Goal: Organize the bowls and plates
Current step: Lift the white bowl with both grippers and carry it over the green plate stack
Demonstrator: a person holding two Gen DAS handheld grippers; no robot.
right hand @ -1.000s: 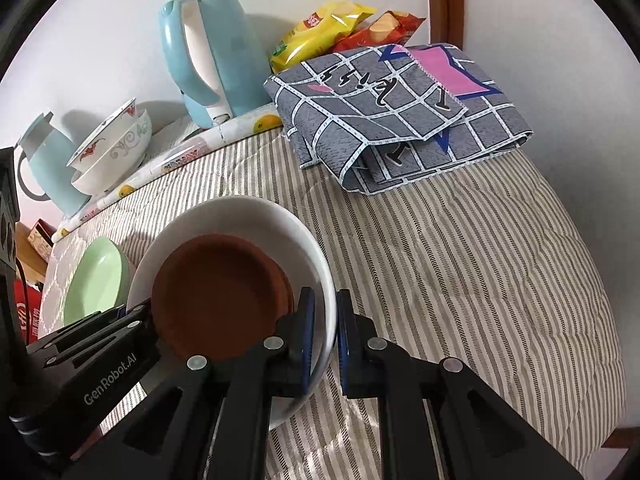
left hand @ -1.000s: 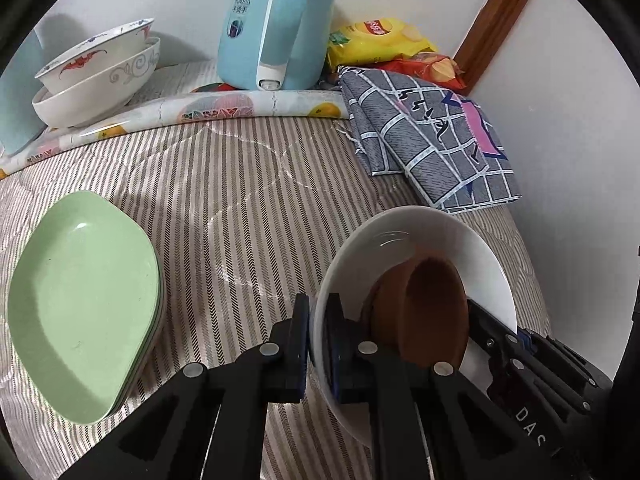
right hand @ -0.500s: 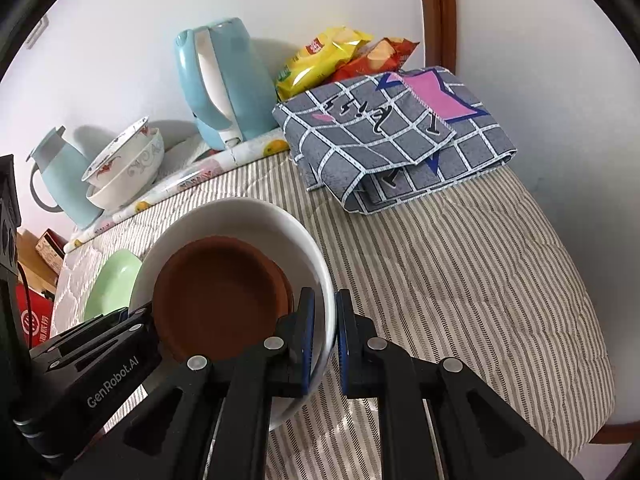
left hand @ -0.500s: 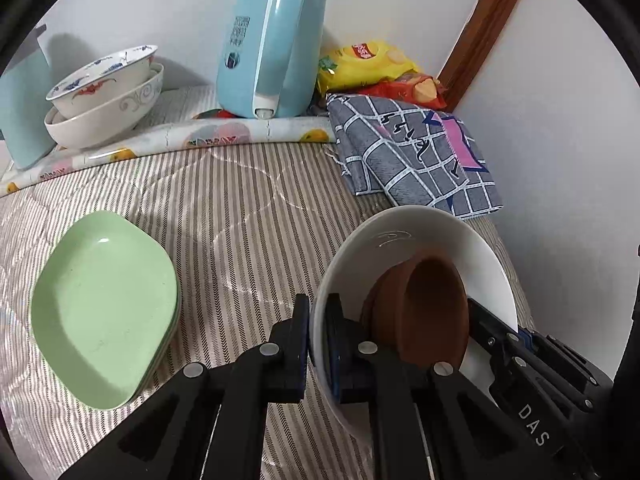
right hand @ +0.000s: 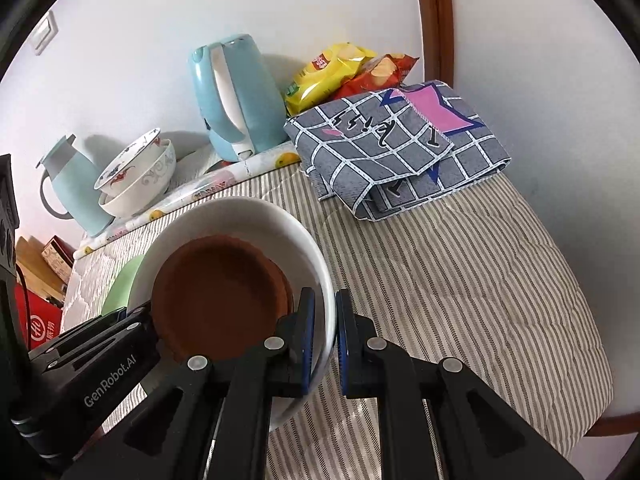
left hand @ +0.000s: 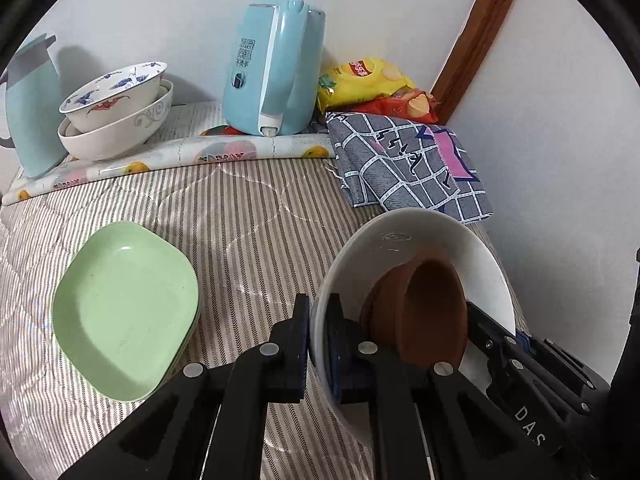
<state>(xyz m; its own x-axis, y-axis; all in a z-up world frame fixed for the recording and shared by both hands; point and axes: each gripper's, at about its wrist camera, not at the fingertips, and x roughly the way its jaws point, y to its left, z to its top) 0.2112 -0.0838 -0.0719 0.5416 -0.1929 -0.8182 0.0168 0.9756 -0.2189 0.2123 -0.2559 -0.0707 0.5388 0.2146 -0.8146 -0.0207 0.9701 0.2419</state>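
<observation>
With the left gripper [left hand: 319, 344] and right gripper [right hand: 323, 340] each pinching an opposite rim of the white bowl [left hand: 432, 236], brown dishes [right hand: 216, 296] inside, near right above the striped cloth [left hand: 248, 216], keep both hands level so nothing slides.

This is a lived-in home room, with household things set out on a worktop covered by a striped quilted cloth [left hand: 248, 216] pushed into a corner of plain white walls. At the top centre stands a light blue electric kettle [left hand: 276, 72] on a fruit-printed mat [left hand: 180, 156], with stacked patterned bowls [left hand: 116, 112] and a pale blue jug [left hand: 28, 104] at the upper left. Crisp packets [left hand: 360, 80] and a folded grey checked cloth [left hand: 404, 160] lie at the upper right beside a brown wooden door frame [left hand: 480, 32], and a wall switch [right hand: 44, 34] shows at the upper left of the right wrist view.
</observation>
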